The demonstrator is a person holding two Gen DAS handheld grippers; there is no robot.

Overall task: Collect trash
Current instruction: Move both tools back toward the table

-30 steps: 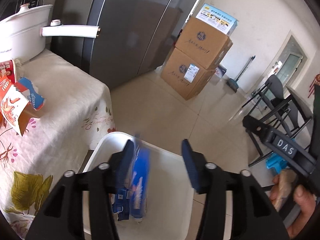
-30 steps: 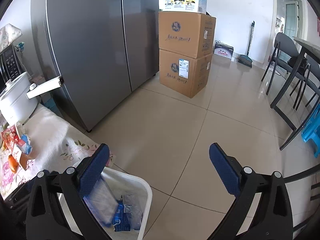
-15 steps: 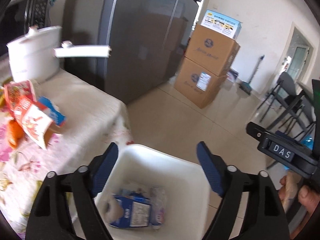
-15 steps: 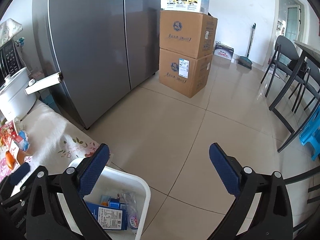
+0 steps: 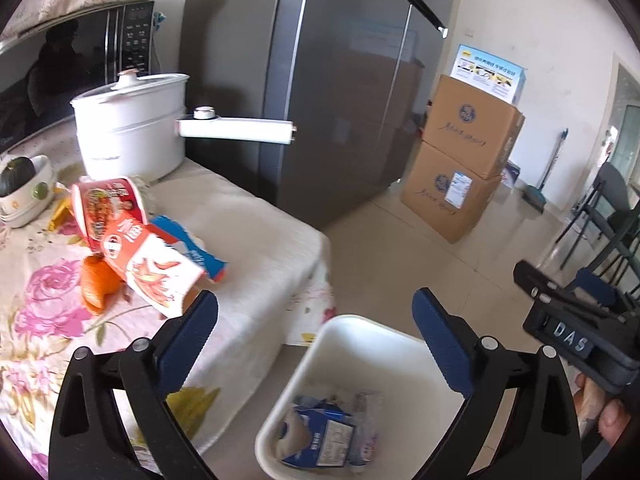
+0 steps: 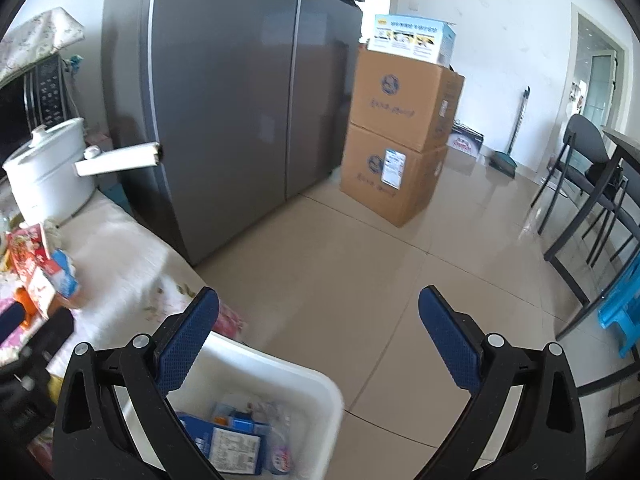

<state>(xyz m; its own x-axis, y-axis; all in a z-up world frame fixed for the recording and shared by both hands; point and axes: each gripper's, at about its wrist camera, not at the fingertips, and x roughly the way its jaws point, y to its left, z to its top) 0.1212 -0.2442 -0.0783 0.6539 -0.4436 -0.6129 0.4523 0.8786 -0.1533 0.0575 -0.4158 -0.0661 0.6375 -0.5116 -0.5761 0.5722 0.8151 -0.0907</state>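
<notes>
A white bin (image 5: 400, 364) stands on the floor beside the table, with a blue carton (image 5: 320, 436) and clear wrappers lying inside. My left gripper (image 5: 316, 300) hangs above the bin's near-table rim, its jaws opening wide with nothing between them. On the flowered tablecloth (image 5: 256, 248) lie a red snack carton (image 5: 156, 272), a red noodle cup (image 5: 108, 204), a blue wrapper (image 5: 196, 250) and an orange (image 5: 96, 284). My right gripper (image 6: 319, 296) is open and empty over the bin (image 6: 280, 364) and the floor; its body (image 5: 572, 336) shows at the right, held by a hand.
A white pot (image 5: 132, 128) with a long handle and a bowl (image 5: 24, 196) sit at the table's back. A grey fridge (image 5: 340, 100) rises behind, stacked cardboard boxes (image 6: 400, 140) beside it. Dark chairs (image 6: 592, 184) and a blue stool (image 6: 624, 312) stand at the right.
The blue carton left my left gripper and dropped into the bin. The left jaws spread wide, and that view swung up toward the table. The right gripper shifted slightly, still open.
</notes>
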